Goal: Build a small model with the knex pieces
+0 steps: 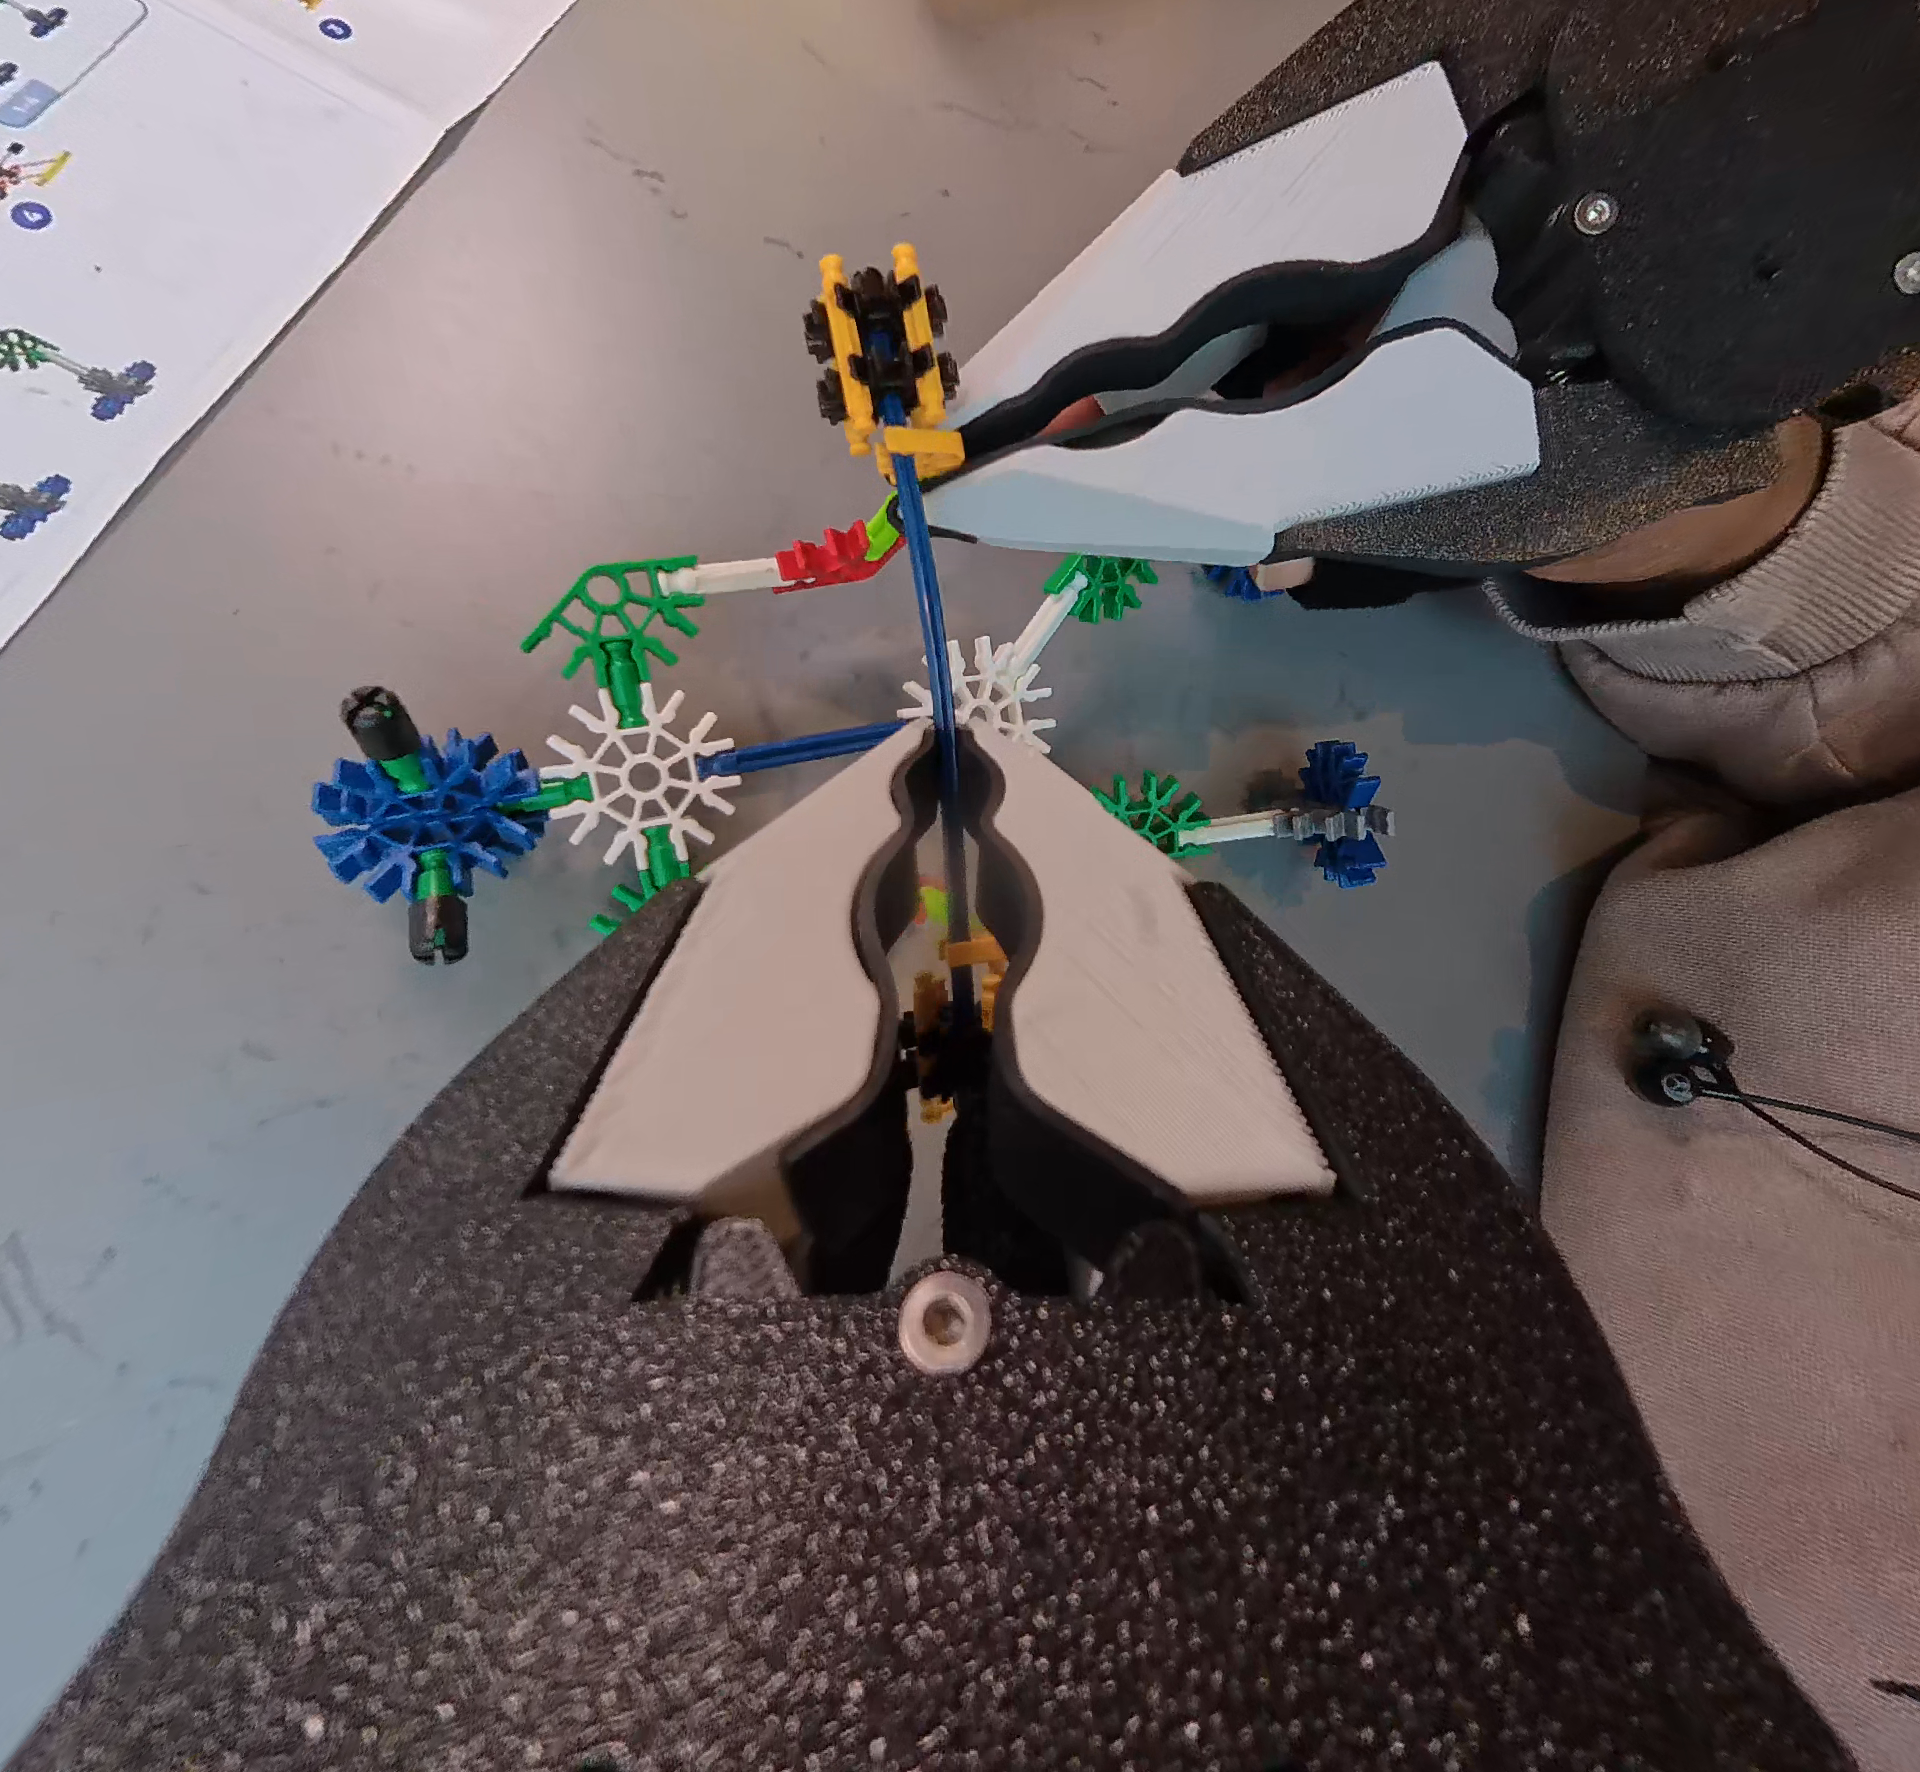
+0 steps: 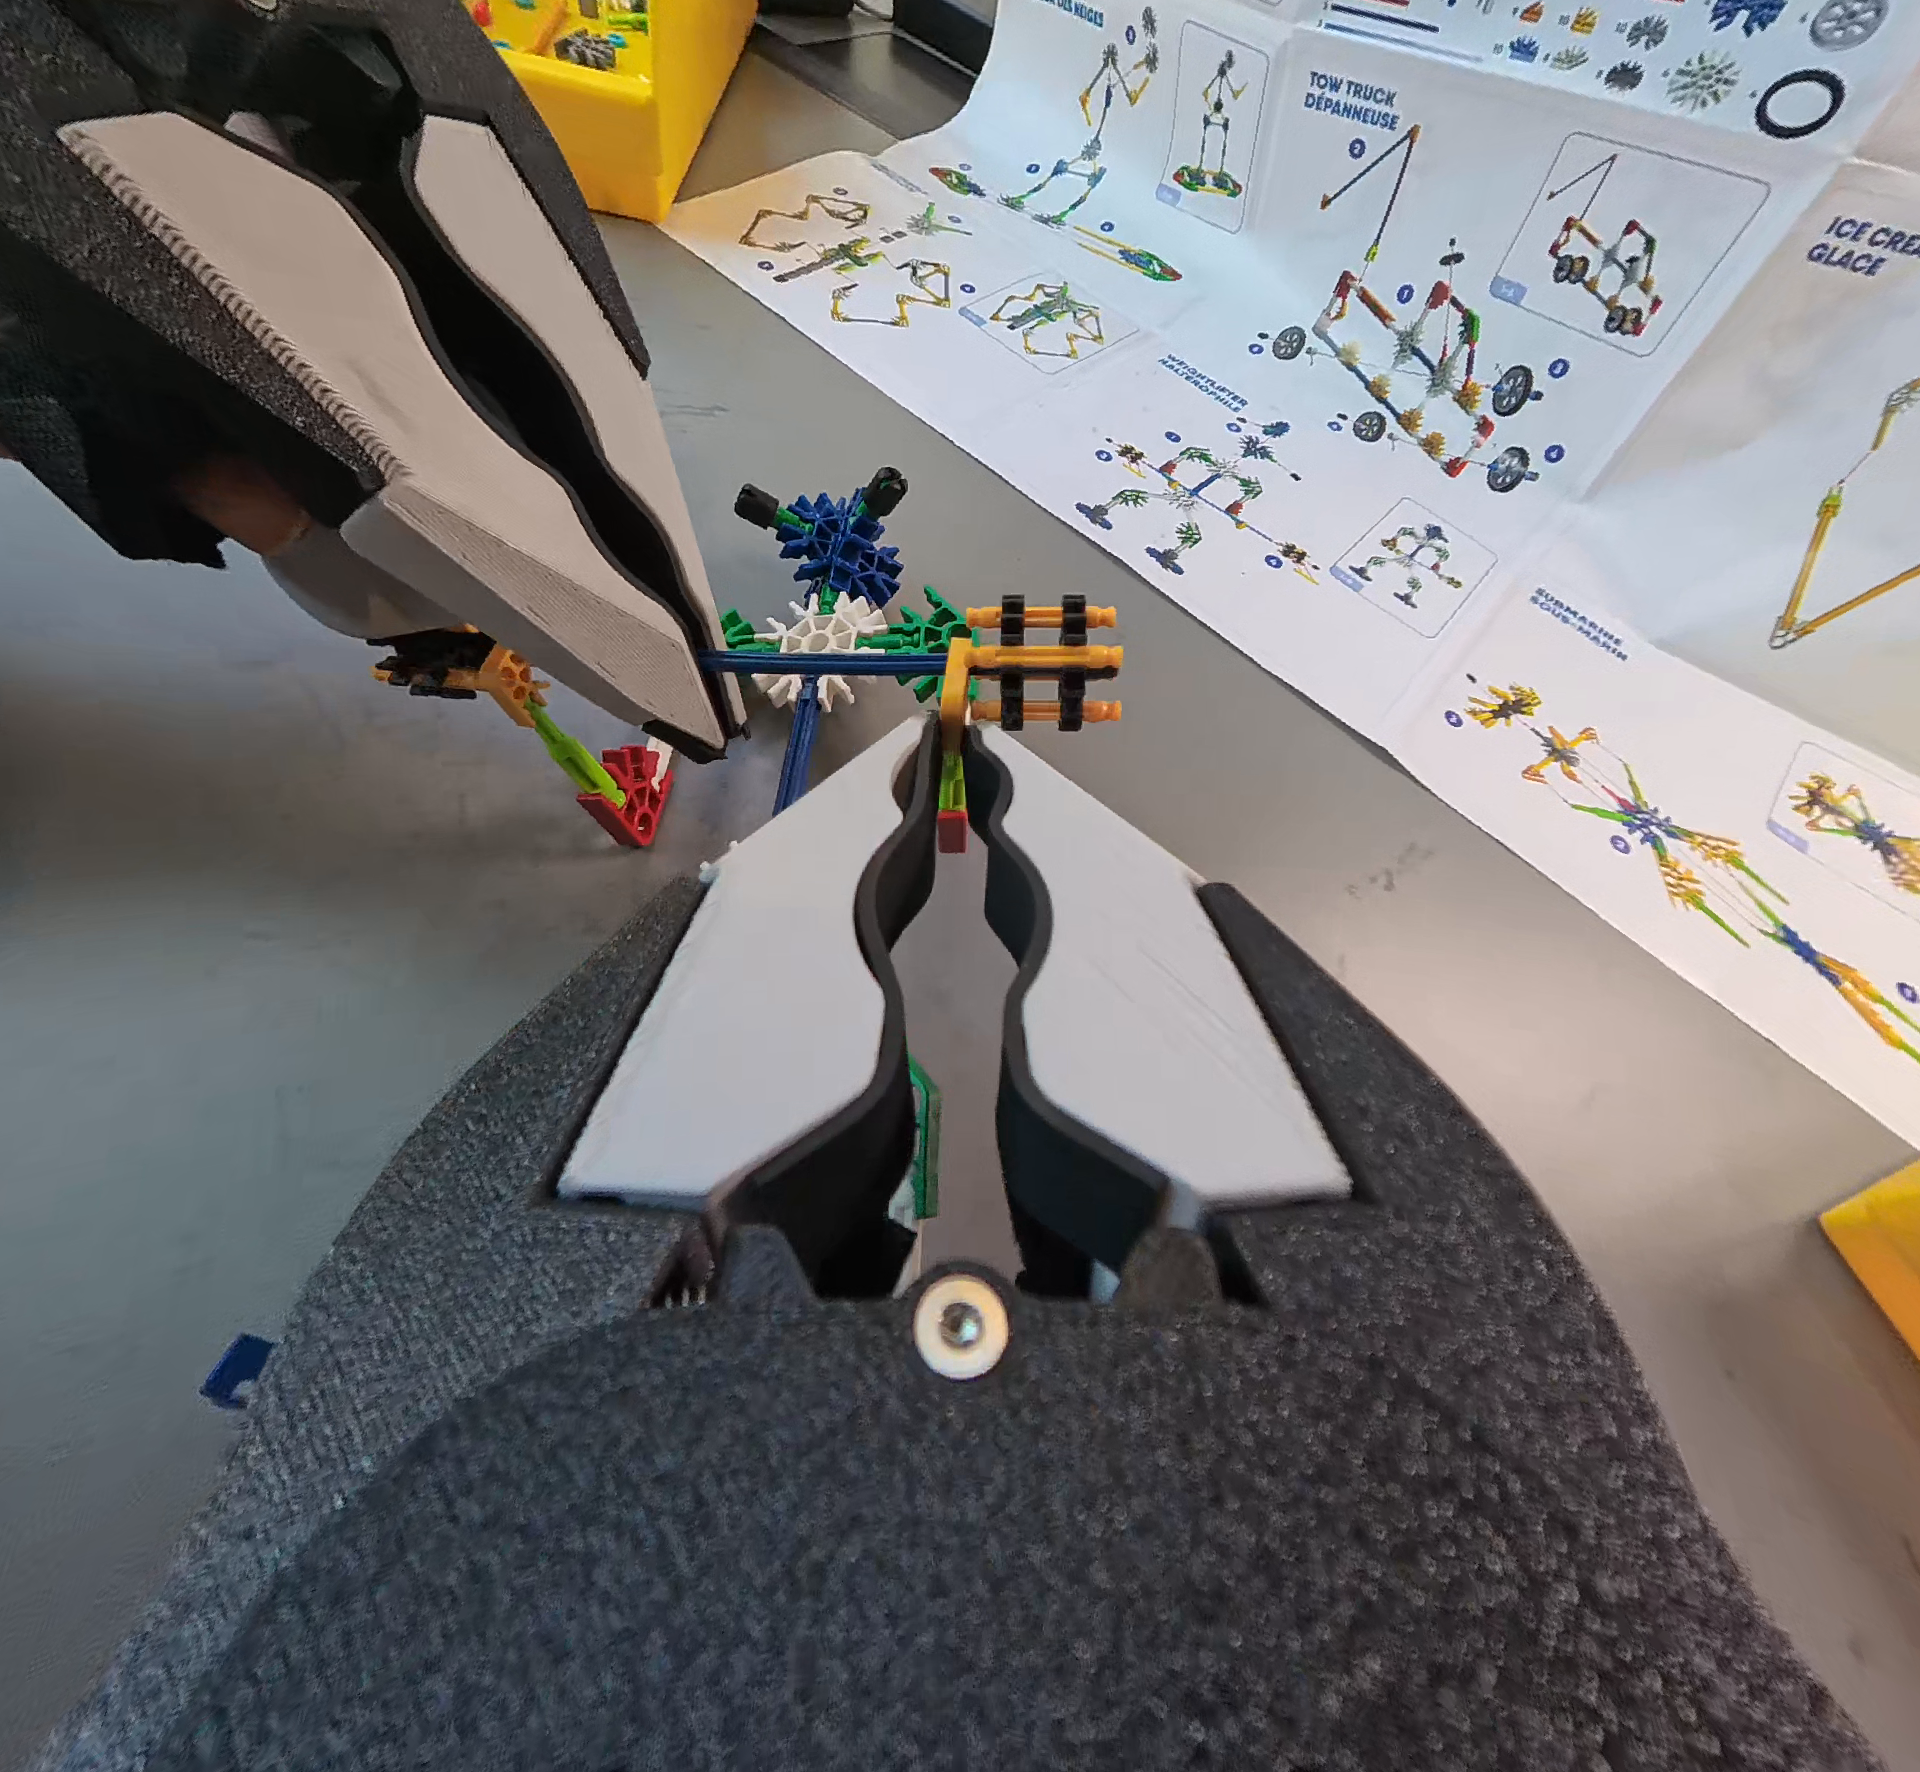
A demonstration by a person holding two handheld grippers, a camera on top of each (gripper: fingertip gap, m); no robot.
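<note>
left gripper (image 1: 940, 746): comes in low over the table, fingers pressed together on the long blue rod (image 1: 928, 600), pinching it near its middle; in the right wrist view it enters from upper left, tips angled down and right (image 2: 717, 720)
right gripper (image 2: 948, 735): fingers nearly together, pinching the orange clip (image 2: 958, 683) and the lime-green piece below it at the tips; in the left wrist view it reaches in from the right, tips at (image 1: 935, 486), a gloved hand and grey sleeve (image 1: 1714, 642) behind it
blue rod: long axis runs straight away from the left wrist camera, lifted off the table; in the right wrist view it lies horizontal, left to right
far end of rod: yellow and black weight block (image 1: 878, 346), just beside the right gripper's tips
near end of rod: second yellow-black block, half hidden between the left fingers
toy figure (image 1: 639, 772): white snowflake hubs, green connectors, blue snowflake feet with black caps, lying on the grey table (image 1: 312, 1203) under the rod
red connector (image 1: 831, 559): on a white rod, arm reaching up to the rod near the right gripper
instruction sheet (image 2: 1455, 320): unfolded on the table, right of the model in the right wrist view
yellow bin (image 2: 613, 8): parts inside, well apart at the far side
</note>
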